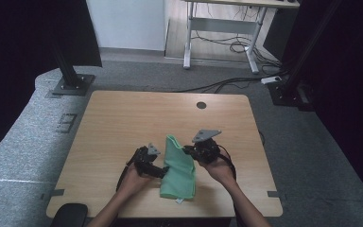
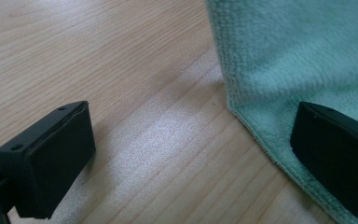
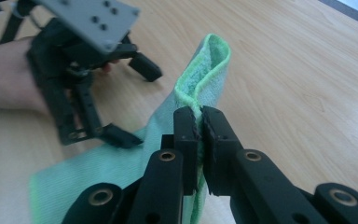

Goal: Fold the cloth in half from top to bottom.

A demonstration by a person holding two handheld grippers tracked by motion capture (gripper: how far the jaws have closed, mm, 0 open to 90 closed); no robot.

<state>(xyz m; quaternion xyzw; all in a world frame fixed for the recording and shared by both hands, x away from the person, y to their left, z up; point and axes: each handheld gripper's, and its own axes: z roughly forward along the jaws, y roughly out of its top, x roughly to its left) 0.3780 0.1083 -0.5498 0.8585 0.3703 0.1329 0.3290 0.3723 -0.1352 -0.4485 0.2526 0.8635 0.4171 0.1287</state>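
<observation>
Green cloth (image 1: 178, 168) lies on the wooden counter (image 1: 113, 123), in the middle of the half nearest the person, its lower end close to the near edge. The near portion rests flat; the far portion is raised off the surface, forming an upright fold with a looped hem at the top (image 3: 209, 65).

Right hand-held gripper (image 1: 194, 150) — jaws pressed together on the hemmed edge of the cloth, as the right gripper view shows: the pads (image 3: 189, 126) meet with only the thin fabric between them, and the cloth stands up above the jaw tips. In the high view this gripper sits just right of the raised fold, held in the person's right hand (image 1: 220, 168), with the grey three-cornered plate (image 1: 206, 135) on top.

Left hand-held gripper (image 1: 163, 170) — jaws spread wide. In the left gripper view one pad (image 2: 51, 163) stands over bare wood and the other (image 2: 335, 156) over the cloth's flat corner; whether that pad touches the fabric cannot be told. Nothing is gripped between them. In the high view it lies at the cloth's left edge, held in the left hand (image 1: 133, 182), low over the counter.

A round cable hole (image 1: 201, 105) marks the counter near its far edge, well apart from the cloth
</observation>
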